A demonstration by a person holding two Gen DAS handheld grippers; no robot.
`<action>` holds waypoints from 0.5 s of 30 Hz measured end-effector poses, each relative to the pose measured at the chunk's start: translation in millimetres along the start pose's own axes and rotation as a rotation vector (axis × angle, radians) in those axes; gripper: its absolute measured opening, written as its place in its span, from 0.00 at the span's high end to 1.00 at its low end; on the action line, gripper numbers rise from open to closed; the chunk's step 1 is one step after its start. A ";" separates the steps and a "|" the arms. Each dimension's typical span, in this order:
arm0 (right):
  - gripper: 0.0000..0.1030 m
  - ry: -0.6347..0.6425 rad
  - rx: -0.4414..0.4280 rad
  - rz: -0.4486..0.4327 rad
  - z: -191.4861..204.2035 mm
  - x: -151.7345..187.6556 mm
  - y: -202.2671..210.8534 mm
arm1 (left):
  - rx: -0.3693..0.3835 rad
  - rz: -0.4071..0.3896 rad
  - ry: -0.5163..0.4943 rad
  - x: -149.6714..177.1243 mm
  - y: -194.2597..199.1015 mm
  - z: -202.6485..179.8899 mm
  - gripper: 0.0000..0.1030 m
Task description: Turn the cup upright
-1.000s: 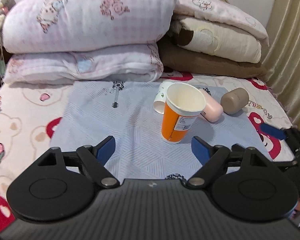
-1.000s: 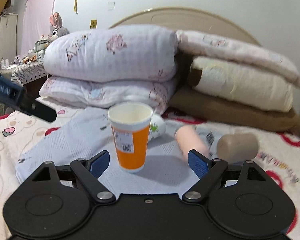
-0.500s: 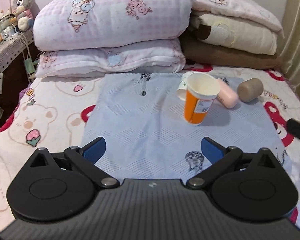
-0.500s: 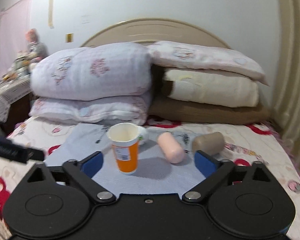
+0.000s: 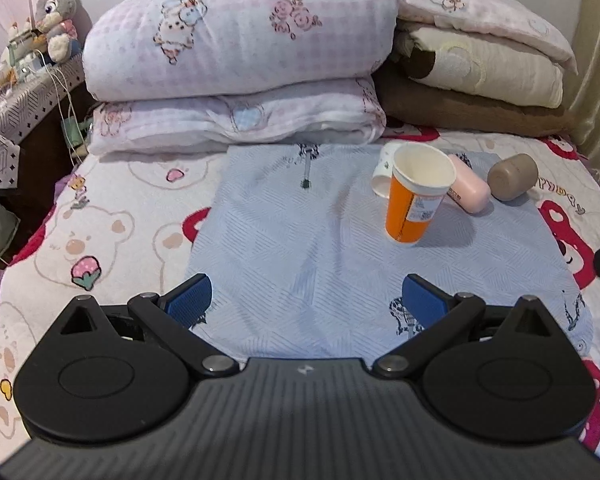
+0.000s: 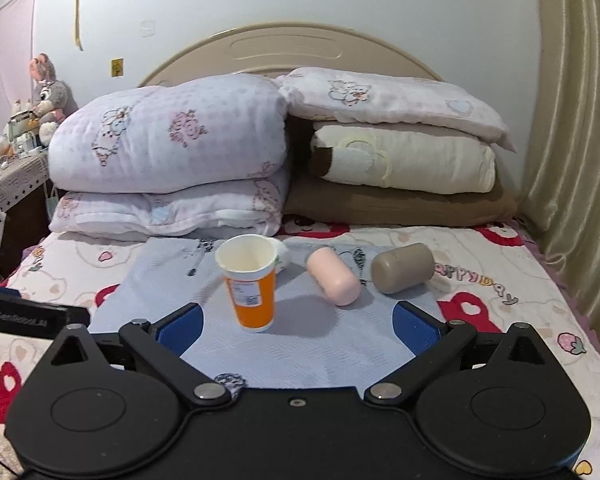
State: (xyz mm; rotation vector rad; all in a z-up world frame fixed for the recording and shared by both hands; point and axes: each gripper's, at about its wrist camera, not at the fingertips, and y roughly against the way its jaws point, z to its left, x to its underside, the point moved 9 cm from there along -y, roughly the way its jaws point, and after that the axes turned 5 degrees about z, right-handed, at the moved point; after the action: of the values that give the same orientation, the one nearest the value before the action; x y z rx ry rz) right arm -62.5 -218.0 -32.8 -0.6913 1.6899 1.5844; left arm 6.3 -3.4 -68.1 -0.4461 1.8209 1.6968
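Orange cup (image 6: 253,284): stands upright, mouth up, on the pale blue cloth (image 5: 300,240) spread over the bed; empty inside as far as can be seen.
Neighbouring cups: a white cup (image 5: 382,174) lies on its side just behind the orange one; a pink cup (image 6: 333,276) and a brown cup (image 6: 402,268) lie on their sides to its right, all near one another.
Left tool (image 5: 306,302): jaws spread wide, holding nothing, well apart from every cup.
Right tool (image 6: 296,326): jaws likewise wide open and empty; the orange cup sits beyond the gap, nearer the left pad, untouched.
Task status (judged): one cup is righted; three are not yet flipped.
Risk, soft footing: the bed yields, so pressing the cloth near the orange cup could tip it.
Risk, crowding: reaching for the white cup behind could knock the orange one over.
Risk, rolling: the pink and brown cups could roll away when nudged.
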 end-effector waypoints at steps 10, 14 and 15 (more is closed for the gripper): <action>0.01 0.026 0.028 -0.018 6.5 -0.7 -1.5 | -0.002 -0.031 -0.018 -2.4 5.9 1.3 0.00; 0.01 0.023 0.032 -0.017 5.3 -0.6 -2.7 | -0.001 -0.031 -0.027 -2.4 3.8 -1.8 0.00; 0.01 0.021 0.033 -0.017 4.7 -0.6 -3.3 | 0.001 -0.027 -0.030 -1.9 2.8 -2.6 0.00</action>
State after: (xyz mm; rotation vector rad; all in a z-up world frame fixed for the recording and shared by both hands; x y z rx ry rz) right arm -58.9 -213.8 -34.3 -0.7058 1.7174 1.5388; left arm 5.5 -5.9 -64.8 -0.4406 1.7871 1.6754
